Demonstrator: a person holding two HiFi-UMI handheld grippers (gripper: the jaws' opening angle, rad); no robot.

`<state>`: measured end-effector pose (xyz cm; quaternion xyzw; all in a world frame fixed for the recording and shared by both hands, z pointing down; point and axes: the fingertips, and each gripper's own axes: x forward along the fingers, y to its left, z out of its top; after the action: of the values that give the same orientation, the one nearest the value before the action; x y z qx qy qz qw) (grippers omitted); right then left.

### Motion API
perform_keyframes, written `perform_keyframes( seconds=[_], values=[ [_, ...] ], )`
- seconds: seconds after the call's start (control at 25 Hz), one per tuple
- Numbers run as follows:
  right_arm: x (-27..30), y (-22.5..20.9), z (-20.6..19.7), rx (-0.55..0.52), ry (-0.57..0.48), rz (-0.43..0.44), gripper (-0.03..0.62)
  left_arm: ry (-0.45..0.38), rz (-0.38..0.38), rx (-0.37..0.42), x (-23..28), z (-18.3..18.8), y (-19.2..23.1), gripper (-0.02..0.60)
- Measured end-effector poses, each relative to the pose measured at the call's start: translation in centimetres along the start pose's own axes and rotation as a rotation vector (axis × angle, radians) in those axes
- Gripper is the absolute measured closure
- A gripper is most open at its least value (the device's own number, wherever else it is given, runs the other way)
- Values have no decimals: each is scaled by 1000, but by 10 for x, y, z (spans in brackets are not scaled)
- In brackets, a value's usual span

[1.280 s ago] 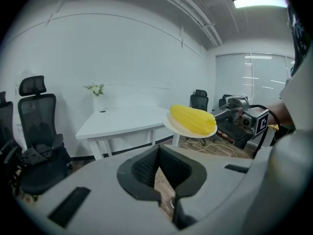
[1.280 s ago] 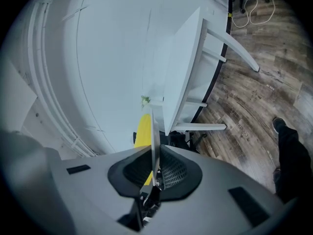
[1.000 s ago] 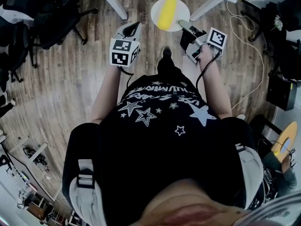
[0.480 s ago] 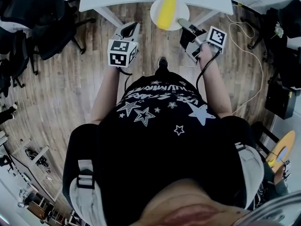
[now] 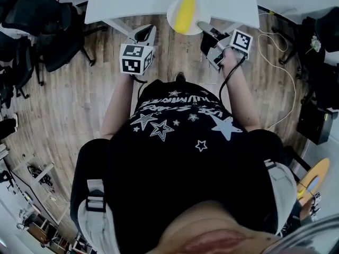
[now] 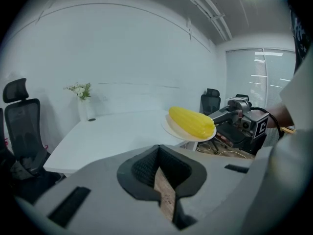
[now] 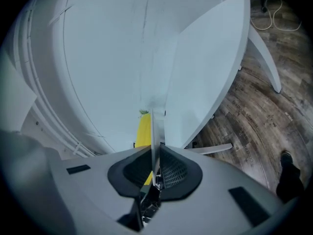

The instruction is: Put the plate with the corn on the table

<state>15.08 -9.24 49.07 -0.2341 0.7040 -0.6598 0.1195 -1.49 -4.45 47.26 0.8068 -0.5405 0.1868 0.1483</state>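
Observation:
A white plate [image 5: 172, 10] carries a yellow corn cob [image 5: 185, 12] and hangs over the near edge of the white table [image 5: 137, 1]. My right gripper [image 5: 202, 25] is shut on the plate's right rim. In the right gripper view the plate [image 7: 152, 126] stands edge-on between the pads, with the corn [image 7: 143, 131] to its left. My left gripper [image 5: 149, 32] is left of the plate, apart from it, shut on nothing. In the left gripper view the corn [image 6: 191, 121] and plate [image 6: 176, 131] float at the table's corner, ahead of the left gripper [image 6: 157, 150].
Black office chairs [image 5: 50, 33] stand at the left on the wooden floor. A white cable [image 5: 288, 73] lies on the floor at the right. A vase of flowers [image 6: 84, 106] stands at the table's far side, and the table's legs [image 5: 121, 25] slant down below its edge.
The person has stepped toward the table. Both grippers and the plate with the corn have moved forward, and the plate has gone from over the floor to over the table's near edge.

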Motion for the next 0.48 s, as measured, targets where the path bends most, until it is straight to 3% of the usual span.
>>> perform_keyframes(
  seconds=[0.48],
  values=[
    [23, -3, 25, 14, 23, 6, 560, 9, 34, -26, 17, 11, 19, 577]
  ],
)
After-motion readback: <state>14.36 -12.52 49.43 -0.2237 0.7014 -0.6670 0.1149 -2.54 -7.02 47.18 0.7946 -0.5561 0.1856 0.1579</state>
